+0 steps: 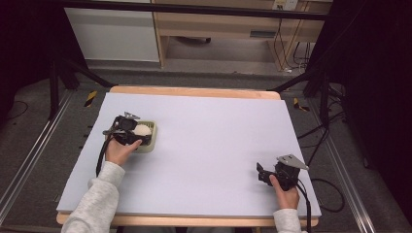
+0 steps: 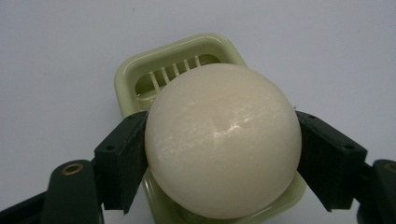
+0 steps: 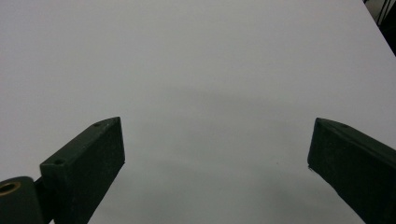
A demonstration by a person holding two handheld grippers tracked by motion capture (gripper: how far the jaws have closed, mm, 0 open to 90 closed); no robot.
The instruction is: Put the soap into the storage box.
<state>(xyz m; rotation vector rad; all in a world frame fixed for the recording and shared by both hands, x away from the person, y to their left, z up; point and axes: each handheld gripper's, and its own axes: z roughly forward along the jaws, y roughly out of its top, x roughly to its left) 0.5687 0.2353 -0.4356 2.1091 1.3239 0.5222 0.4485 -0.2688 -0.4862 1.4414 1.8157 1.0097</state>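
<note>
Seen from above, the left gripper (image 1: 132,137) is near the left edge of the table (image 1: 209,145), over a pale green basket (image 1: 151,140), and a white ball (image 1: 142,129) is partly hidden between its jaws. Up close, the left gripper view makes it clear: both black pads (image 2: 122,158) press on the sides of the white ball (image 2: 222,140), which sits just above the slotted green basket (image 2: 154,74). The right gripper (image 1: 262,174) is held near the front right corner, well apart from the basket. Its own view shows the right gripper (image 3: 215,154) with jaws standing wide, only bare table surface (image 3: 196,70) between them.
</note>
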